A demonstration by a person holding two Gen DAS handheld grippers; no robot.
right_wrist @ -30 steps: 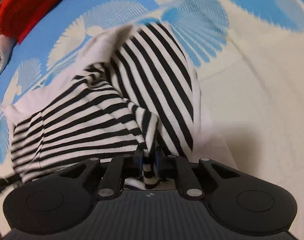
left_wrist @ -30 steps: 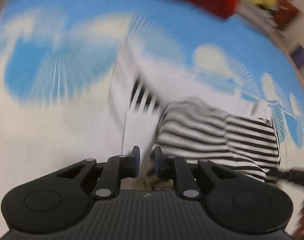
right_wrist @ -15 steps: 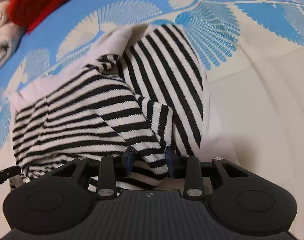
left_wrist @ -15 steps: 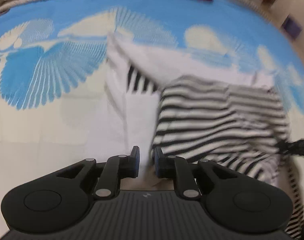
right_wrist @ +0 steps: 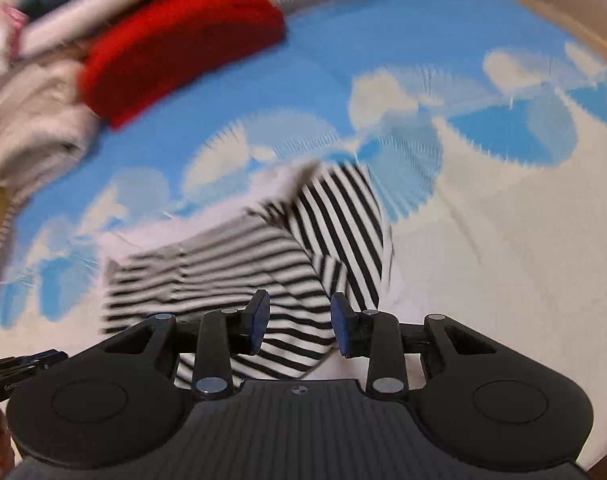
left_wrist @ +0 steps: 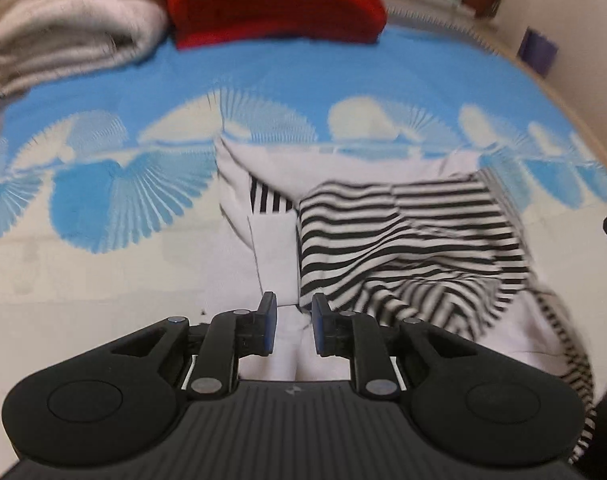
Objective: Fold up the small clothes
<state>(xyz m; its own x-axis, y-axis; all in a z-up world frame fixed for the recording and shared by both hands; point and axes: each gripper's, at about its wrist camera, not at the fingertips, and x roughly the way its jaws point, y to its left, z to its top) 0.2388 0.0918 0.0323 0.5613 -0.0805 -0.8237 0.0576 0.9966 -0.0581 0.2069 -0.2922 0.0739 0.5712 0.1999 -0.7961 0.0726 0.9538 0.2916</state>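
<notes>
At the bottom of the left wrist view, the left gripper [left_wrist: 293, 330] is seen with its blue-padded jaws set narrowly apart; white fabric shows in the gap between them, but whether it is pinched cannot be told. In the right wrist view, the right gripper [right_wrist: 299, 330] is seen at lower center with its jaws parted wider and nothing clamped, a striped corner lying below and between them. The black-and-white striped garment [left_wrist: 407, 248], with a plain white panel at its left, is spread partly folded across the center and right of the left wrist frame; in the right wrist frame the same garment [right_wrist: 239, 276] is found at center left, one flap turned over at an angle. It is laid on a blue-and-cream bedspread [left_wrist: 115, 188] printed with fan-shaped leaves. Farther back, at the top of the left wrist frame, a red folded item [left_wrist: 275, 0] is placed beside a stack of folded cream towels [left_wrist: 67, 20] at upper left.
</notes>
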